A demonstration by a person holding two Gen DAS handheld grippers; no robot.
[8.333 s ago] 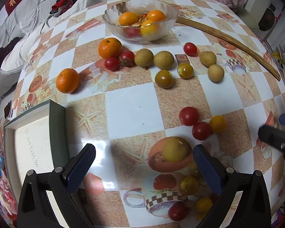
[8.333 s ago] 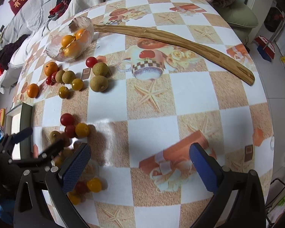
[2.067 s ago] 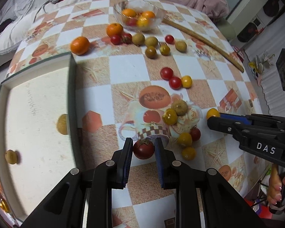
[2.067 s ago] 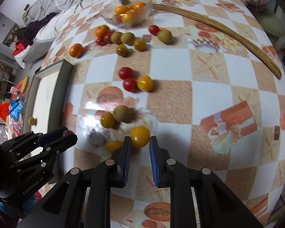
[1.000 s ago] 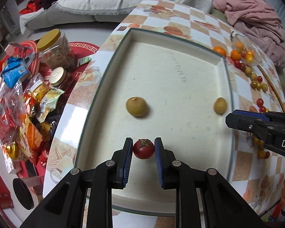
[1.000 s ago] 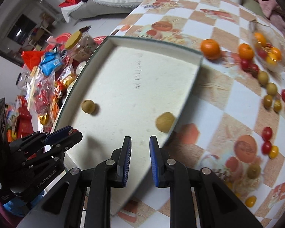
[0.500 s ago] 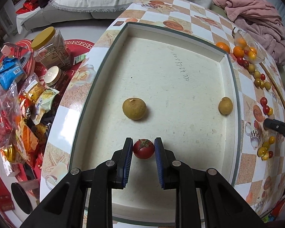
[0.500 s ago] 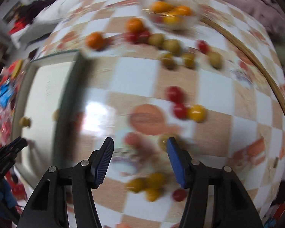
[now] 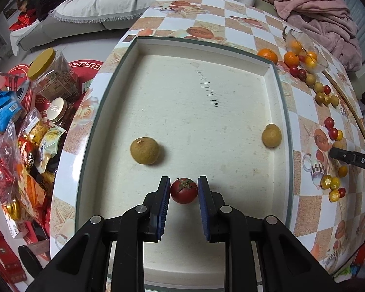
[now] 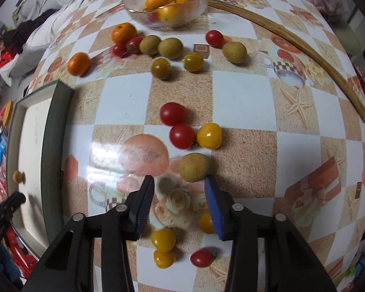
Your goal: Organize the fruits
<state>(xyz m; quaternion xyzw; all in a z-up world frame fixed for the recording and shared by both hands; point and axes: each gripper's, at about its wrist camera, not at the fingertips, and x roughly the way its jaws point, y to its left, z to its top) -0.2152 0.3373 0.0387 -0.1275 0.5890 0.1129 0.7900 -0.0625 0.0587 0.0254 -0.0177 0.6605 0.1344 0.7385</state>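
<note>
Two brown longans lie in the tray (image 9: 283, 112) ahead of your left gripper (image 9: 184, 189), which grips a red cherry tomato (image 9: 184, 190) low over the tray floor: one longan (image 9: 144, 150) ahead-left, the other (image 9: 271, 135) far right against the rim. Bare floor stretches beyond both. Your right gripper (image 10: 180, 189) hangs with its jaws spread, nothing between them; a longan (image 10: 194, 167) lies just ahead of its right finger, and yellow cherry tomatoes (image 10: 163, 240) crowd beneath it.
</note>
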